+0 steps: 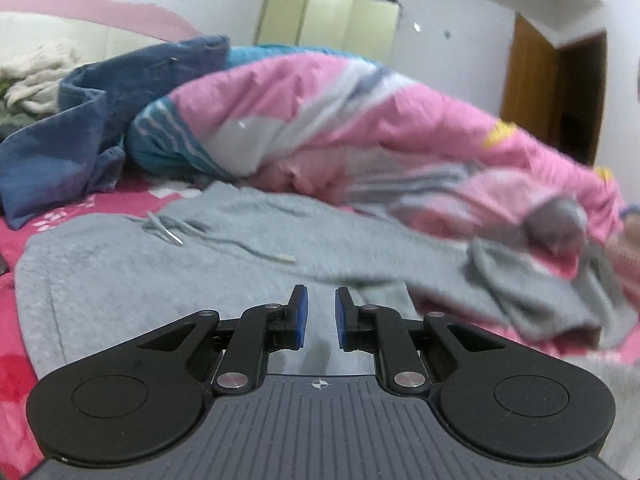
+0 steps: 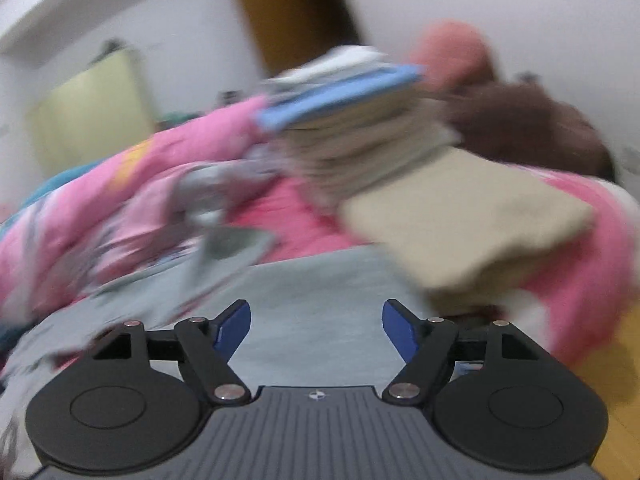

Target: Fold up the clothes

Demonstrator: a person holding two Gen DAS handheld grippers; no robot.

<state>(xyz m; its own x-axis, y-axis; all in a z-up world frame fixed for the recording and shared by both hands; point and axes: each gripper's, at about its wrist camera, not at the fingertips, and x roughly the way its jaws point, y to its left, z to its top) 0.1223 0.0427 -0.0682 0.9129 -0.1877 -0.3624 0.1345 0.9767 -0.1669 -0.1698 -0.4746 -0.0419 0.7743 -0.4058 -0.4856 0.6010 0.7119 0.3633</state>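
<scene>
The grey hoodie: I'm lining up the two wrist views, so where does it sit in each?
Left wrist: grey hoodie fills the lower middle, spread on the bed ahead of the tongs.
Right wrist: blurred, it lies low at centre, ahead of the tongs.
Shared landmark: the pink quilt behind it.

Nothing readable is showing anywhere: no words, brand names or numbers on the clothes, the bedding or the walls (only a small crosshair mark (image 1: 319,384) is sitting on the grey gripper body, and it is no lettering).
</scene>
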